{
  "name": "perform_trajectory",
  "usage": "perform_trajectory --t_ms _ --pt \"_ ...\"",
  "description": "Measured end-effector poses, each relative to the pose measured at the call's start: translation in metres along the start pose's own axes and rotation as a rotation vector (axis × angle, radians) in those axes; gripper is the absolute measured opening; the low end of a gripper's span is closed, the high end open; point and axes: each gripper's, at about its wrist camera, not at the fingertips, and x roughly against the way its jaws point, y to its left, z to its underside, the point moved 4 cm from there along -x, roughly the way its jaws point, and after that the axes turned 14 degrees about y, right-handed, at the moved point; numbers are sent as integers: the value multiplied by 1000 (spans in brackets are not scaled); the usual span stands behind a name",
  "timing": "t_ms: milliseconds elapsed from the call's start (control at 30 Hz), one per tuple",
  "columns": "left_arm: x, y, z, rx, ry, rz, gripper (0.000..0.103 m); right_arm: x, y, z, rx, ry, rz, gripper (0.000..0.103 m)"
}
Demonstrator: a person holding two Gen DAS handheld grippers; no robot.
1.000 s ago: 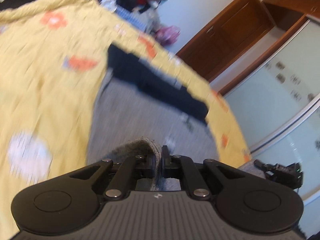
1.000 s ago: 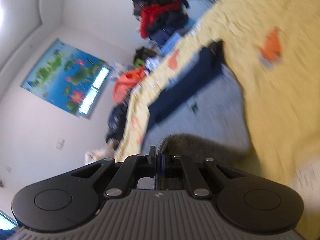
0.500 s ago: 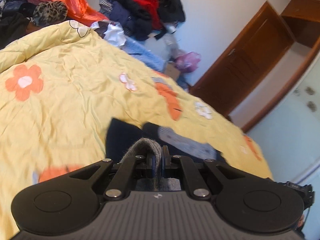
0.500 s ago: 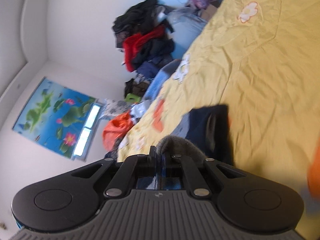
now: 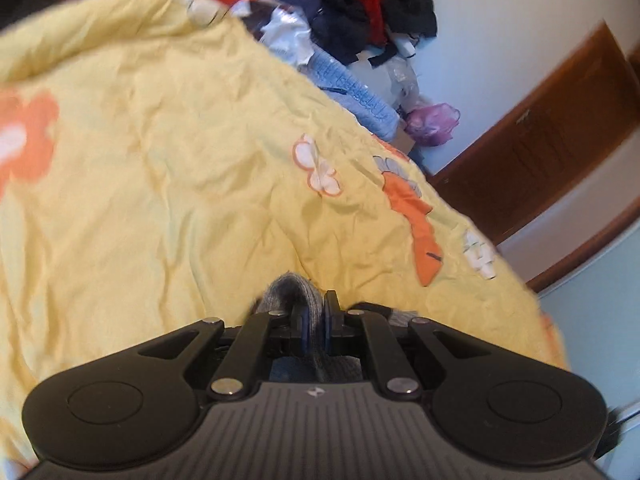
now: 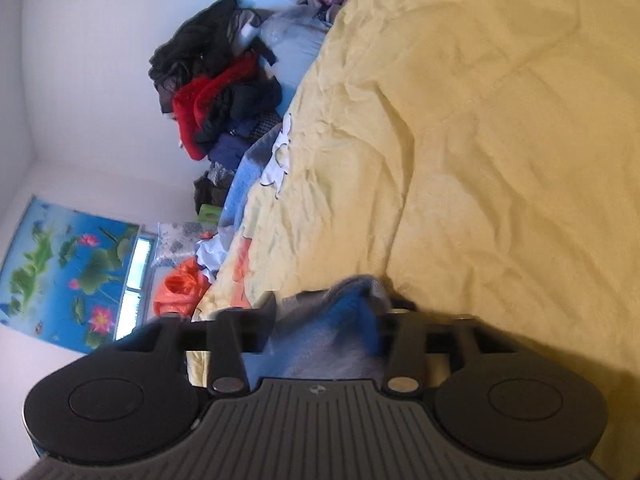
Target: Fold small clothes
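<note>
Two grippers share one grey knit garment (image 5: 294, 292) here, and we read it as lying low over the near part of the bed, right at the tips of both tools. Our left gripper (image 5: 314, 320) has its jaws nearly together, pinching a grey fold that arches up just ahead of the fingertips. Our right gripper (image 6: 328, 320) has its jaws opening, standing well apart, with grey and blue cloth lying loose between them and no pad visibly pressing it. So the left hand alone has a true hold, and we judge the coming move turns on that pinch; the garment's long axis is hidden under the tools. Beneath is the yellow quilt (image 5: 168, 152), creased, with orange and white flowers. Beyond the bed's far edge a heap of clothes (image 5: 352, 4) rests against the pale wall, a wooden door (image 5: 536, 160) stands off to one side, and a lotus poster (image 6: 68, 268) hangs on another wall.
</note>
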Motion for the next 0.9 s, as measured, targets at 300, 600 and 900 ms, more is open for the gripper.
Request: perform_trajectory --t_ms 300,600,900 --pt "110 10 53 -64 -320 -61 99 74 29 67 216 -25 75 75" --pt "59 -46 76 -567 -302 -481 99 86 35 79 372 -56 325 75" --pt "-30 -86 54 -934 -173 -599 99 -8 65 22 545 62 478 75"
